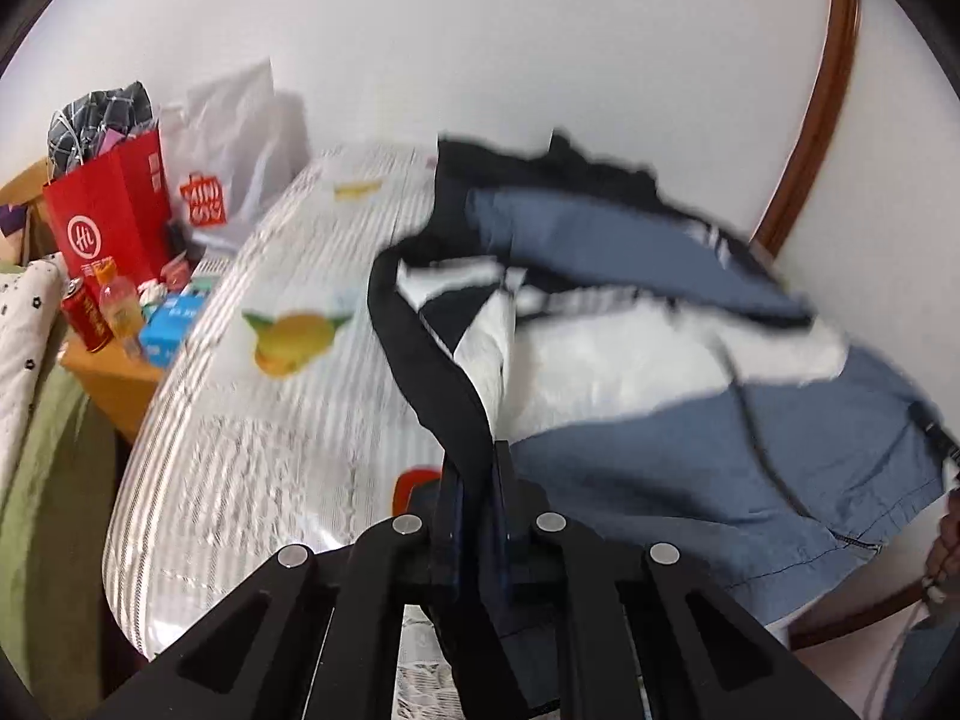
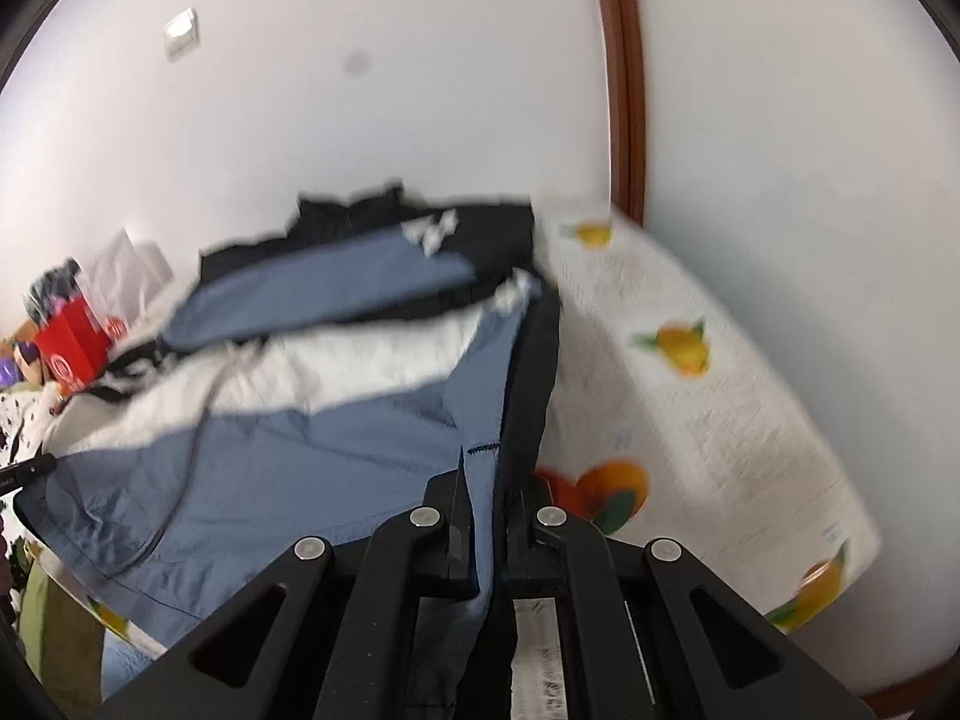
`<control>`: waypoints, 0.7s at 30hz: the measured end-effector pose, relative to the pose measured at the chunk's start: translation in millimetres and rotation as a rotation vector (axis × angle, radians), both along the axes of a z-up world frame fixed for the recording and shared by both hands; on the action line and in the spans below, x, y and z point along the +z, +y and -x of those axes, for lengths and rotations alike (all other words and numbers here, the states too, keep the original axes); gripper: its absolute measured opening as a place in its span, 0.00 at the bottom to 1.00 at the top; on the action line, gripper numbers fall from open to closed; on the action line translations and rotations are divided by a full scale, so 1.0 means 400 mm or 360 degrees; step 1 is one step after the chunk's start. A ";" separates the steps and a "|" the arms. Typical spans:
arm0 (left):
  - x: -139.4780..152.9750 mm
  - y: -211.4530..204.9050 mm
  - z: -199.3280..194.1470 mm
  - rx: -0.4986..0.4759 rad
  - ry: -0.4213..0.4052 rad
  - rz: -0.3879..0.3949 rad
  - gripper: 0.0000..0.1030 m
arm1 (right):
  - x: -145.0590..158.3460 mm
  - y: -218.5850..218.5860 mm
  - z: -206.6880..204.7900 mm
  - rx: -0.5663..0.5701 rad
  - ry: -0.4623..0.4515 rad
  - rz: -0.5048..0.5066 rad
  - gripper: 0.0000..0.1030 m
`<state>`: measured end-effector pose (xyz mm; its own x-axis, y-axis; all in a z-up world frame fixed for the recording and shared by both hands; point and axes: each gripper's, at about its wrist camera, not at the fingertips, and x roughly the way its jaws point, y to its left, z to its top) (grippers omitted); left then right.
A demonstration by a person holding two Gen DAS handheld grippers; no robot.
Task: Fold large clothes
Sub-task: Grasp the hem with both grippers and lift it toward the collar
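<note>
The jacket (image 1: 690, 432), blue, white and black, lies on the bed (image 1: 252, 420), which carries a striped cover printed with fruit. It occupies the half of the bed nearer the white wall (image 1: 540, 48), with its black upper part toward the far edge. The left gripper (image 1: 477, 480) is fully closed, its jaws clamped on the black edge band of the jacket; that band rises from the fabric in a loose curve and runs down between the jaws. The right gripper (image 2: 486, 498) is likewise fully closed, its jaws clamped on a fold of blue fabric with a black strip beside it at the near edge of the jacket (image 2: 336, 420). Both held sections are raised off the bed cover (image 2: 708, 420); the remainder of the garment rests on it. Both views are blurred. Beyond the far left corner of the bed stands a wooden side table (image 1: 114, 372) carrying a red paper bag (image 1: 111, 222), a white plastic bag (image 1: 234, 144), a red can (image 1: 84, 318), a drink bottle (image 1: 123, 312) and a blue box (image 1: 171, 324). A brown wooden frame (image 1: 822, 120) runs up the wall.
</note>
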<state>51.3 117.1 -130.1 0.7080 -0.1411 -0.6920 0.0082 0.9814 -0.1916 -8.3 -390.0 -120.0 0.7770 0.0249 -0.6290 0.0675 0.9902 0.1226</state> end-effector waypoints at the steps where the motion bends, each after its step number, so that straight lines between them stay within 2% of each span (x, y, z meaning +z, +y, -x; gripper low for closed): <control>1: 0.019 0.008 0.003 0.0002 -0.0032 0.0026 0.08 | 0.021 -0.002 0.006 0.0011 -0.0033 0.0007 0.03; 3: 0.060 0.017 -0.002 0.0012 -0.0102 0.0043 0.08 | 0.064 -0.005 0.013 0.0028 -0.0109 0.0003 0.03; 7: 0.118 0.014 -0.033 0.0010 -0.0176 0.0034 0.08 | 0.109 -0.007 -0.003 0.0030 -0.0174 -0.0040 0.03; 14: 0.188 -0.008 -0.135 0.0030 -0.0288 -0.0035 0.08 | 0.175 -0.005 -0.108 -0.0021 -0.0243 -0.0037 0.04; 17: 0.197 -0.013 -0.180 0.0049 -0.0309 -0.0056 0.08 | 0.193 -0.012 -0.170 -0.0047 -0.0262 -0.0060 0.04; 21: 0.193 -0.014 -0.262 0.0060 -0.0280 -0.0022 0.08 | 0.190 -0.024 -0.247 -0.0086 -0.0252 -0.0096 0.04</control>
